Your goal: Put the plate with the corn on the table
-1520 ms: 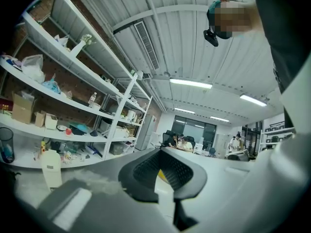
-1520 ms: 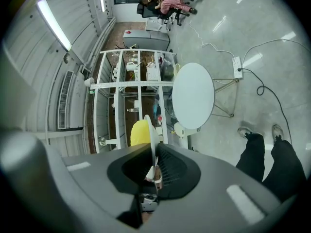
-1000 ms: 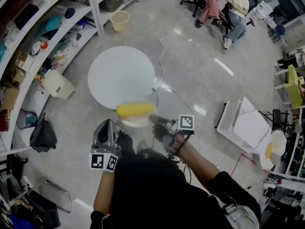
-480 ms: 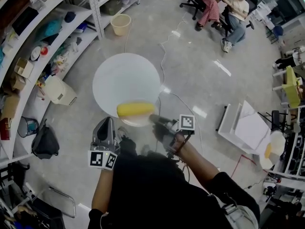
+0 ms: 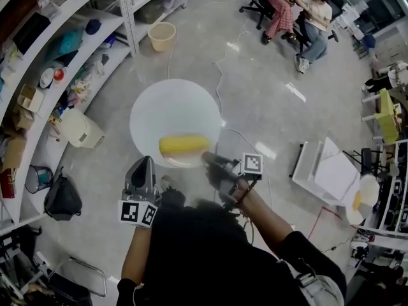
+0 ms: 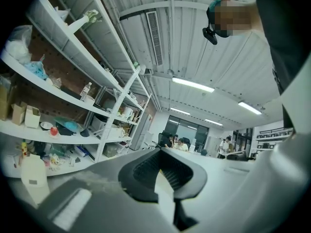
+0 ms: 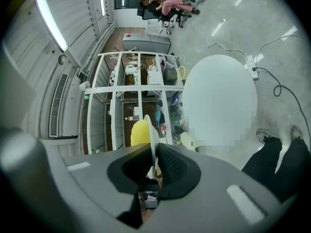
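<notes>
The corn (image 5: 183,145) hides most of the plate (image 5: 185,162).

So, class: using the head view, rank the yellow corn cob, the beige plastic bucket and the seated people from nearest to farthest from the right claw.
1. Yellow corn cob: on the white plate gripped by the right claw, just left of it.
2. Beige plastic bucket: on the floor beyond the round white table, upper left.
3. Seated people: farthest, at the upper right.
</notes>
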`<state>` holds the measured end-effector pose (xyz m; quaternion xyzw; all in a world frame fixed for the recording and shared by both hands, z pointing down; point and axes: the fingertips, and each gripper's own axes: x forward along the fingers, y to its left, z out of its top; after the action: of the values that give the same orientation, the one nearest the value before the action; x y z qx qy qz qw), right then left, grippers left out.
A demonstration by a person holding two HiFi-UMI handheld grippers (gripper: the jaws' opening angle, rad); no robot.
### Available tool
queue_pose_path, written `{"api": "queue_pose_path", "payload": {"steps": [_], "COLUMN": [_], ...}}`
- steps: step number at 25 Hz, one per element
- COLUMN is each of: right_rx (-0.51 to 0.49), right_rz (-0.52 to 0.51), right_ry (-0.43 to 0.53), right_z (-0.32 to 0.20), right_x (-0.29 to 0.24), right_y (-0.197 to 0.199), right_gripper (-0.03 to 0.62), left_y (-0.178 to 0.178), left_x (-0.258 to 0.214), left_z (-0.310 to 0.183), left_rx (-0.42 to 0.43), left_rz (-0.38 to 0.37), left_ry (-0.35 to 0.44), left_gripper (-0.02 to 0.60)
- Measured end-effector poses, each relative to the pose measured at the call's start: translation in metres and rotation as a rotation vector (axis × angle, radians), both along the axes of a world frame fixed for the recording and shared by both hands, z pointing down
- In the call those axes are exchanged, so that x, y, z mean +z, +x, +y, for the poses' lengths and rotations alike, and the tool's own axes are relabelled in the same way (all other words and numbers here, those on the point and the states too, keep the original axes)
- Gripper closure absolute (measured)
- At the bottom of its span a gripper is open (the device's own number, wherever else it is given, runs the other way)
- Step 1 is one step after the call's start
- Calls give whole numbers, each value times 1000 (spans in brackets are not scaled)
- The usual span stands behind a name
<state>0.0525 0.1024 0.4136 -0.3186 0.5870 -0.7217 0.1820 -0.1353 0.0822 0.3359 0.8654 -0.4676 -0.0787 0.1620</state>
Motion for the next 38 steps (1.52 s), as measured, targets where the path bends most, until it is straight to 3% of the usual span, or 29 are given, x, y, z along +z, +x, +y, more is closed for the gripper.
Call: {"api": "queue_pose_path", "payload": {"steps": [13,38], "right_rx": [5,-123], "right_rz": [3,-4], "right_ry": [16,-2], "right_z": [-34,-138], "right_x": [-14,7], "right_y": [-12,-5], "right_gripper": [554,554], "left_y": [-15,-8], "left_x": [3,16], "left_z": [-31,-141], "left_rx": [13,-83], "left_rz": [21,10], "left_ry": [-14,-21], "left_gripper": [577,578]}}
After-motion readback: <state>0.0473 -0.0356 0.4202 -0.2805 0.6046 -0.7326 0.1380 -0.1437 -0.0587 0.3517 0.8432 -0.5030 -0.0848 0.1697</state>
